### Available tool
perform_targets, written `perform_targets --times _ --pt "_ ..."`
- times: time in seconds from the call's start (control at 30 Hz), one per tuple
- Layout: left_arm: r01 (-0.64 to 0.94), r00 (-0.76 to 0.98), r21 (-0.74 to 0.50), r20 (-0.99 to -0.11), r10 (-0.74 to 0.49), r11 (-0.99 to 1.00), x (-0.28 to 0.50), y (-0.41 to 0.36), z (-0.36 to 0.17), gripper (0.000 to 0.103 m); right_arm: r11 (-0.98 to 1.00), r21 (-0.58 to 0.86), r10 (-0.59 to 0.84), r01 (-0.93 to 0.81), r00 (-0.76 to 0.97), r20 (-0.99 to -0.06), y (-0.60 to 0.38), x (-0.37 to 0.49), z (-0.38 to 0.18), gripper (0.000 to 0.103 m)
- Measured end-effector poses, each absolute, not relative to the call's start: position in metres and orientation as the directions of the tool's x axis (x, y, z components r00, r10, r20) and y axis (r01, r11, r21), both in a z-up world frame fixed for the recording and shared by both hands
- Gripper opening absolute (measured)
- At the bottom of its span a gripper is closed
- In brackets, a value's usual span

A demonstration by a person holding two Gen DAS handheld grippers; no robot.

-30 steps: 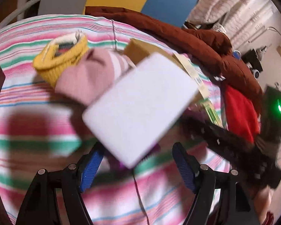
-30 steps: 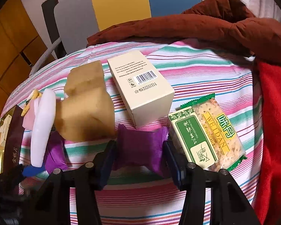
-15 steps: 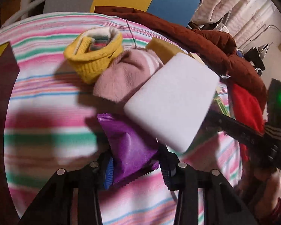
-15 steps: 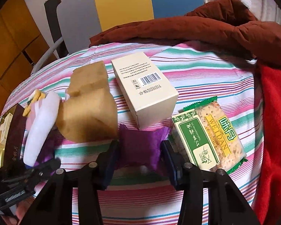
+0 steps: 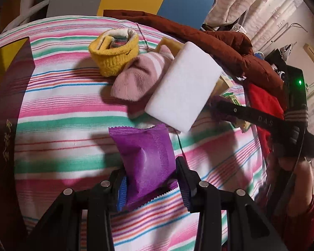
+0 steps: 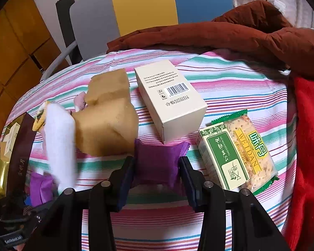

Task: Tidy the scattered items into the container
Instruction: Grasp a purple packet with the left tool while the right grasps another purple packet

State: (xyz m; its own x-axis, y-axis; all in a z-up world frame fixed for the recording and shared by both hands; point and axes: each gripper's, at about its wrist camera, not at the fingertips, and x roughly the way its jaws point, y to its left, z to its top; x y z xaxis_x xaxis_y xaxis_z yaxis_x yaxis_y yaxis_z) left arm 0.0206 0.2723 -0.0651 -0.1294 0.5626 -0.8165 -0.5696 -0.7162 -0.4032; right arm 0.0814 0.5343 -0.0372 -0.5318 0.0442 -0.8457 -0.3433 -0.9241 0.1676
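Note:
My left gripper (image 5: 150, 179) is shut on a purple packet (image 5: 144, 156) above the striped cloth. Beyond it lie a white sponge block (image 5: 184, 87), a pink sock (image 5: 138, 79) and a yellow sock (image 5: 115, 56). The dark box container (image 5: 8, 113) with a gold lining stands at the left edge. My right gripper (image 6: 157, 167) is shut on a second purple packet (image 6: 159, 161) resting on the cloth. Around it are a tan sponge (image 6: 108, 121), a cream carton (image 6: 171, 100) and a green cracker pack (image 6: 236, 152). The container (image 6: 16, 150) shows at far left there.
A brown jacket (image 6: 230, 37) lies along the far edge of the striped cloth (image 6: 230, 87), and a red cloth (image 6: 309, 146) covers the right side. A grey, yellow and blue panel (image 6: 144, 6) stands behind.
My left gripper closed on the purple packet and drew back with it, away from the white sponge and socks. My right gripper narrowed onto its purple packet.

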Motion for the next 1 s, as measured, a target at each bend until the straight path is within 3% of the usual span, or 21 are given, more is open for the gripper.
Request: perform_targets --times 0.67,1.0 --pt "-0.630 -0.206 -0.365 -0.772 0.601 -0.685 0.045 0.263 -0.031 0.041 -0.898 0.244 0.062 -0.365 -0.656 -0.752 0.540 0.102 -0.010 0.045" --pt "-0.613 -0.258 -0.377 -0.735 0.627 -0.695 0.041 0.233 -0.009 0.041 -0.935 0.238 0.022 -0.264 -0.713 -0.701 0.519 0.101 0.001 0.045"
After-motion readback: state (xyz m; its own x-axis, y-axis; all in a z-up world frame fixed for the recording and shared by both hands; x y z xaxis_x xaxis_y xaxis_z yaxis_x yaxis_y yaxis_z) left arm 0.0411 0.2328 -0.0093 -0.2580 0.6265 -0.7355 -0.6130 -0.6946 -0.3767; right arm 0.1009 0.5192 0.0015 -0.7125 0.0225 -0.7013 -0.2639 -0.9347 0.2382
